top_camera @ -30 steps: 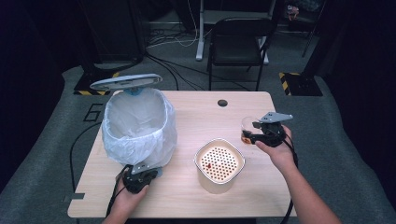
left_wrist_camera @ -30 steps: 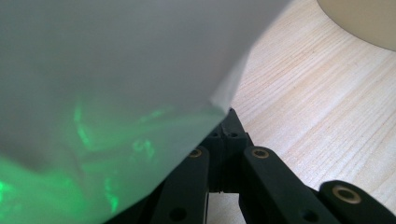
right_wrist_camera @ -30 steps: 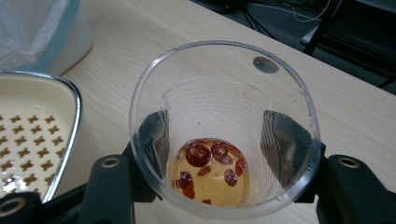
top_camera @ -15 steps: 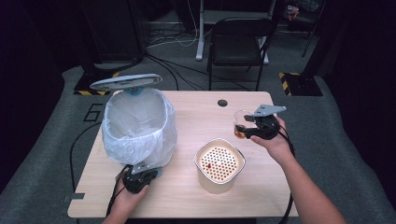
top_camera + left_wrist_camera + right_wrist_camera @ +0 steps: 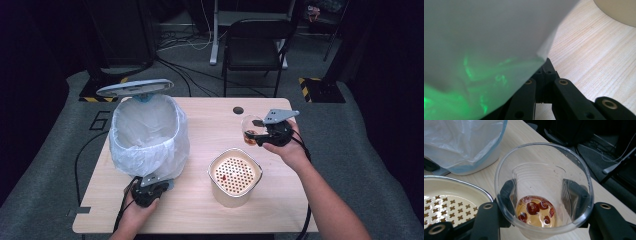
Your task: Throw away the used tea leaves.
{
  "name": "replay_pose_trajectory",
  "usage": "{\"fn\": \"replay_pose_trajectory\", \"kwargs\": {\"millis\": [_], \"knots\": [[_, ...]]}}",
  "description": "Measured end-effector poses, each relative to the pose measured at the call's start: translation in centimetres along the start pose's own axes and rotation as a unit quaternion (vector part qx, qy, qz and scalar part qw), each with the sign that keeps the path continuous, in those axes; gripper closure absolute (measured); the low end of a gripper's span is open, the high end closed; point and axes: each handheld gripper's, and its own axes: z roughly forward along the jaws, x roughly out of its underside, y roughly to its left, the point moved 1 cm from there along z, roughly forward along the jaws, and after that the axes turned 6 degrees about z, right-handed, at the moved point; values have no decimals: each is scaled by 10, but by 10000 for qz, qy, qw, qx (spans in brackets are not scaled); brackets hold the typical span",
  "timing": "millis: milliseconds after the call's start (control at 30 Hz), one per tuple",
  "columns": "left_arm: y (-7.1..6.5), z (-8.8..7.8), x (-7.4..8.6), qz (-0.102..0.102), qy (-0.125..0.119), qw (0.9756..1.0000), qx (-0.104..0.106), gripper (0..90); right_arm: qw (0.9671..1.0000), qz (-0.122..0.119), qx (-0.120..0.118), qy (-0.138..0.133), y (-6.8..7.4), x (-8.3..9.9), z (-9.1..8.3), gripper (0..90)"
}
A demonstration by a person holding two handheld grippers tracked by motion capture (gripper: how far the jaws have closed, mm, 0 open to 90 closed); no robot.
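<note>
I see a light wooden table [image 5: 200,125] standing on grey carpet. On its left part sits a white bin [image 5: 150,137] lined with a clear bag, its lid raised at the far side. At the near middle, right of the bin, rests a cream pot [image 5: 235,177] with a perforated insert. A small dark round hole [image 5: 238,110] marks the tabletop close to the far edge.

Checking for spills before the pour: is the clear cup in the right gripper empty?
No: the clear cup holds amber liquid with several red berries at its bottom.
</note>
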Motion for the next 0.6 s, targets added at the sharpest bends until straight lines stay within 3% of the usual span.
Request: {"fn": "replay_pose_trajectory", "kwargs": {"millis": [200,600], "knots": [[0,0,0,-6,-5,10000,0,900,9991,-420,-3,-25,6,-6,1,480],[0,0,0,-2,-3,10000,-1,900,9952,-976,-49,-88,18,-13,1,489]]}}
